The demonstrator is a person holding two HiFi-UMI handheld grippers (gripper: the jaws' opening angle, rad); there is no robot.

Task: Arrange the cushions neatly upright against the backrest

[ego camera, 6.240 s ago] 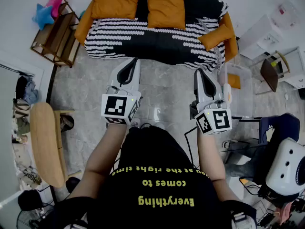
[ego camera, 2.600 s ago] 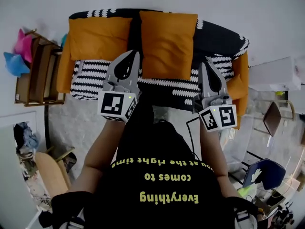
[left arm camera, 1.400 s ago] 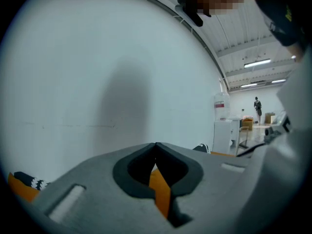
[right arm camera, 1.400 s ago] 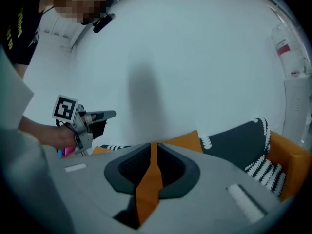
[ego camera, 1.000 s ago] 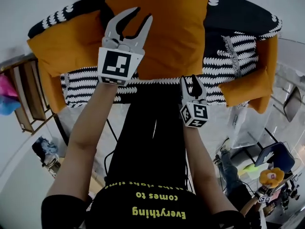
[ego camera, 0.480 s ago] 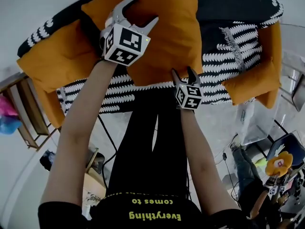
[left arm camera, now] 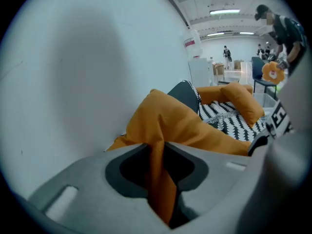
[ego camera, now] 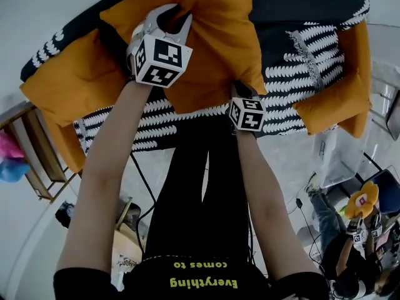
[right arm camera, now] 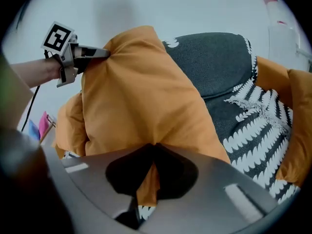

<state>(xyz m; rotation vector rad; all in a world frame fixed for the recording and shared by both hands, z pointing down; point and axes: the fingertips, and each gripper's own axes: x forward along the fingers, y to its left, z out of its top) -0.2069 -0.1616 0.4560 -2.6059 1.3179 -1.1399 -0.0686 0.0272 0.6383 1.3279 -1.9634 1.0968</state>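
The middle orange cushion (ego camera: 215, 36) leans on the backrest of the black sofa with white pattern (ego camera: 300, 49). My left gripper (ego camera: 172, 14) is shut on that cushion's upper left corner, and a fold of orange fabric (left arm camera: 158, 179) is pinched between its jaws. My right gripper (ego camera: 245, 92) is shut on the cushion's lower right corner (right arm camera: 146, 184). Both pairs of jaws have just been closing on the fabric. In the right gripper view the left gripper (right arm camera: 90, 52) shows at the cushion's top edge. A second orange cushion (ego camera: 75, 74) lies to the left, and a small one (ego camera: 331, 102) at the right armrest.
A white wall (left arm camera: 73, 72) stands close behind the sofa. A wooden shelf (ego camera: 37, 161) with pink and blue soft toys (ego camera: 9, 158) is at the left. At the lower right a person holds an orange plush (ego camera: 361, 202).
Half a second ago both grippers stood open at the middle cushion's corners. Now both are shut on its fabric, and the cushion's top left has bunched up.
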